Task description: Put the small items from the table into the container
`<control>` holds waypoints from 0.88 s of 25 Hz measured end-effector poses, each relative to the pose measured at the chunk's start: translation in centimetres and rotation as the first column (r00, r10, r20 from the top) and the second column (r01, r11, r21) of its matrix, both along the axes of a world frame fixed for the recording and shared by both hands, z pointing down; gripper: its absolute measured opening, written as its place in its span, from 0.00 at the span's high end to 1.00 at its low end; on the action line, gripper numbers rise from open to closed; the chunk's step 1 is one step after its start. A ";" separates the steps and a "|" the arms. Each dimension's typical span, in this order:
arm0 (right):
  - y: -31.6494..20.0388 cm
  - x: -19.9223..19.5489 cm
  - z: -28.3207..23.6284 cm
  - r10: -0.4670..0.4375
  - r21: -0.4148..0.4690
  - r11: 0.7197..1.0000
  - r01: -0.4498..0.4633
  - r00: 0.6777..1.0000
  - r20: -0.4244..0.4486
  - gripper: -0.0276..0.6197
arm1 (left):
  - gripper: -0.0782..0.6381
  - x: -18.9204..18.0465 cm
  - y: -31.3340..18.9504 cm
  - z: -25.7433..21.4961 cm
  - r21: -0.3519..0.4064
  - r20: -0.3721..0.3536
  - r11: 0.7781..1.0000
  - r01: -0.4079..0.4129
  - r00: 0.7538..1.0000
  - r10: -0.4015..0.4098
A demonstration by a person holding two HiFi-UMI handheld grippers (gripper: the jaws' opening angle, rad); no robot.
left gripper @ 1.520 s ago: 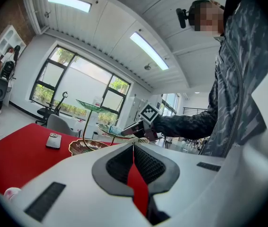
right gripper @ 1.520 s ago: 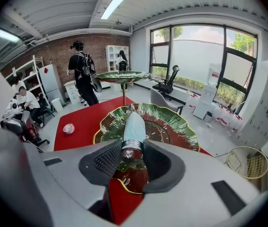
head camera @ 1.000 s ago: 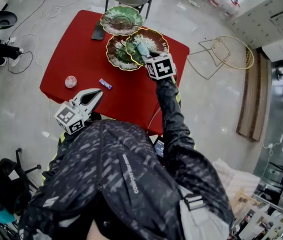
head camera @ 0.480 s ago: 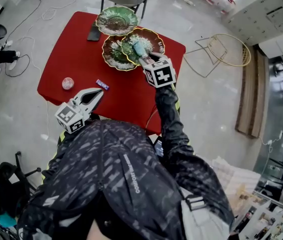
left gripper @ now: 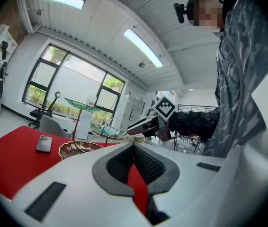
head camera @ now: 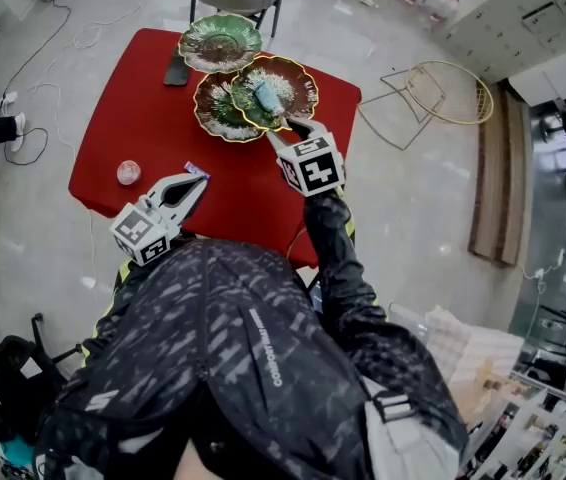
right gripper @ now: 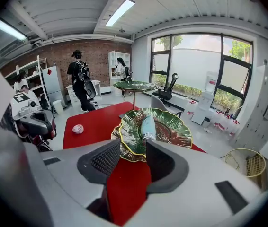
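**Tube in the dish; right gripper spread and empty**

The right gripper [right gripper: 133, 151] stands just short of the gold-rimmed green dish [right gripper: 174, 126], with its jaws apart and nothing between them. The pale blue tube [right gripper: 147, 128] lies in that dish, so it is judged delivered. The left gripper [head camera: 201, 181] hovers by the table [head camera: 253, 193] edge, tips pressed together and empty. It is near the small packet [head camera: 194, 168] and the round item [head camera: 129, 172], which are likely next. No label on the tube is legible, and the jacket print is too small to read.

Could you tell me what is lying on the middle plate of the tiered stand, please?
One pale blue tube lies on the middle plate; nothing else shows there. That plate overlaps the brown plate below, hiding part of its surface.
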State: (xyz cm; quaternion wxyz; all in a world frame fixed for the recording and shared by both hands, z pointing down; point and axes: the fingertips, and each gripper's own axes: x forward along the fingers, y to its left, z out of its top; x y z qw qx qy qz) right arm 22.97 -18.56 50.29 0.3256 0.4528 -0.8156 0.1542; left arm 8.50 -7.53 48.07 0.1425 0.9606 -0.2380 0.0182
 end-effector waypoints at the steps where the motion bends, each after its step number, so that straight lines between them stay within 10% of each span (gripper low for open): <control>1: 0.3 -0.1 0.1 -0.001 -0.002 1.000 0.001 1.000 -0.001 0.68 | 0.88 0.2 0.0 0.0 -0.001 0.000 1.000 -0.005 1.000 0.005; 22: 5.9 -5.2 3.6 -0.153 -0.090 0.984 0.154 0.988 0.028 0.68 | 0.88 0.6 -0.5 0.1 -0.023 -0.061 1.000 -0.012 0.998 0.011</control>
